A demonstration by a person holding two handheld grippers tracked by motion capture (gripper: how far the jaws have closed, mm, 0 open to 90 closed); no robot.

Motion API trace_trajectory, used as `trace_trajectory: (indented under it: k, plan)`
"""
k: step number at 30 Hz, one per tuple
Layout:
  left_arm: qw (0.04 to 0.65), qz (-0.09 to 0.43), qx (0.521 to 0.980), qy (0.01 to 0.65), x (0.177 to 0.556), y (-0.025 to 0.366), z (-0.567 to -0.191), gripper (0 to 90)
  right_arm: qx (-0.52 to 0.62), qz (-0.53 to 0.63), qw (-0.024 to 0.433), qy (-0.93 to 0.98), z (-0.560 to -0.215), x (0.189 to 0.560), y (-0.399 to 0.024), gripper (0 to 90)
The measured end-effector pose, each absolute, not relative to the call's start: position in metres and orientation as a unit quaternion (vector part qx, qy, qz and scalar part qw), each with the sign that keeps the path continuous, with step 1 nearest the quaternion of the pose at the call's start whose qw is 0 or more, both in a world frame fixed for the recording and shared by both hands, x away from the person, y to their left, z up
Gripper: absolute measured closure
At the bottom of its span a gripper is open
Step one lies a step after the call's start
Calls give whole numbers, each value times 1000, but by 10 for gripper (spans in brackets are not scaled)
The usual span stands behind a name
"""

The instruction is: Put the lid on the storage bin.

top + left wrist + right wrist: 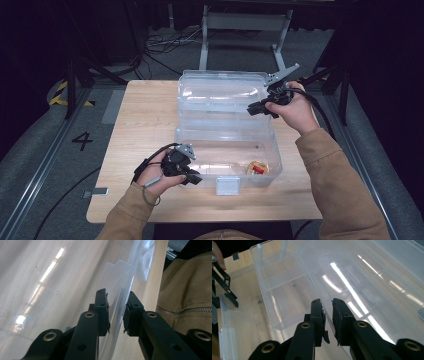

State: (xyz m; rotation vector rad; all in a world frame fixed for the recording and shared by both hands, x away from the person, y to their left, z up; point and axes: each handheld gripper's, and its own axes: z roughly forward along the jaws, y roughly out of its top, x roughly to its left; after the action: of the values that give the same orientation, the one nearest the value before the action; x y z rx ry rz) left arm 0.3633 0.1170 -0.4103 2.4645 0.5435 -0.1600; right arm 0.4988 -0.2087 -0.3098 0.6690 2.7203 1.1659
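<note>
Left gripper (192, 178): black two-jaw tool in the person's left hand (157, 175), at the front left corner of the clear plastic box (227, 135). In the left gripper view (117, 315), jaws parted and straddling the box's thin front wall, one jaw inside, one outside; whether the pads press the wall cannot be told.

Right gripper (255, 109): black, held in the right hand (295, 110) at the right end of the open lid. In the right gripper view (327, 315), jaws narrowly apart astride a thin clear edge of the lid; contact cannot be told.

Clear plastic box: transparent, rectangular, hinged, standing open on the wooden table (135, 130), slightly right of centre. Lid raised at the far side, its inner face moulded into shallow divided compartments. Translucent latch tab (227, 186) at front centre. Ceiling lights reflected as bright streaks on the plastic.

Contents: small yellow-and-red item (257, 168) in the front right corner of the base; too small to identify.

Surroundings: tan jacket sleeves; grey floor; numeral "4" (82, 140) marked on the floor left of the table. No legible lettering on box or grippers.
</note>
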Motion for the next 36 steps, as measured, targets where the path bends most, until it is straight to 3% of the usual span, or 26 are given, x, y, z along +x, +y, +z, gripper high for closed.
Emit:
trace_trajectory:
  k: [36]
  plan:
    - [300, -63, 927, 214, 363, 117, -411, 753, 186, 388, 48, 901, -303, 466, -212, 821]
